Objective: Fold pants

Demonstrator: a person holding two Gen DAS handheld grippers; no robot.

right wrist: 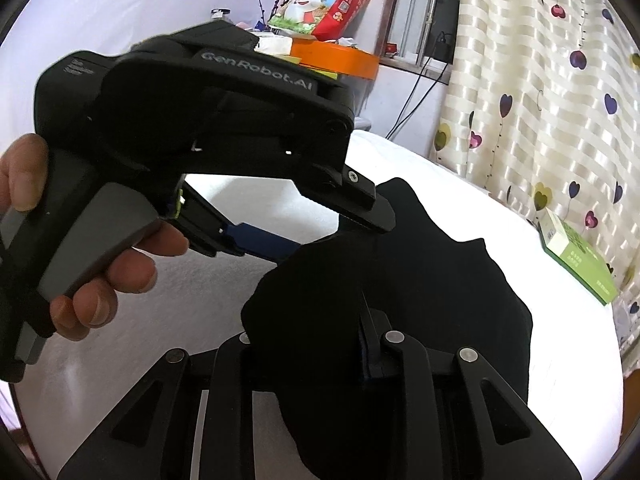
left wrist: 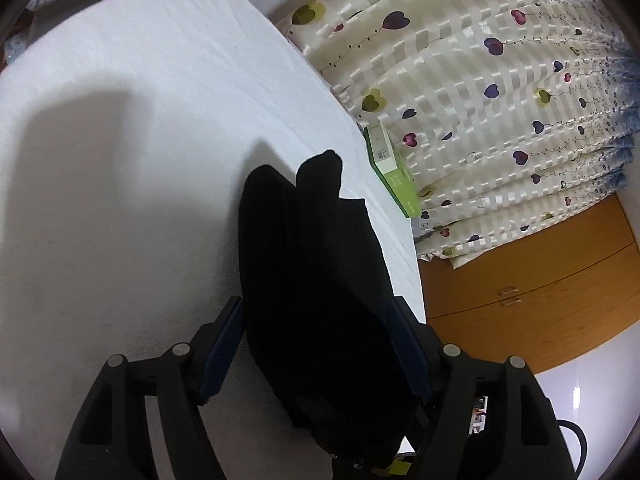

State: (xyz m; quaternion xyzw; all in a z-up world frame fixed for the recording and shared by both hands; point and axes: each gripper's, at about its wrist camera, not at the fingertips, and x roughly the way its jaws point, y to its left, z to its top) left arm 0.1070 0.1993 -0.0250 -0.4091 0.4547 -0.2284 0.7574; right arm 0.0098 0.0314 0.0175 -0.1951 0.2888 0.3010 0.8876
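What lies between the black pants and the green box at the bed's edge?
Only bare white sheet separates the black pants from the green box; both views show it.

Indoor light was bright and even, washing out the white bed (left wrist: 120, 140), where a soft grey shadow fell. The black pants (right wrist: 400, 300) showed no detail. Fisheye bending curved both views toward dark corners.

Both wrist cameras look closely down their fingers (fisheye), sharing the white bed (left wrist: 120, 140) and curtain (right wrist: 540, 100).
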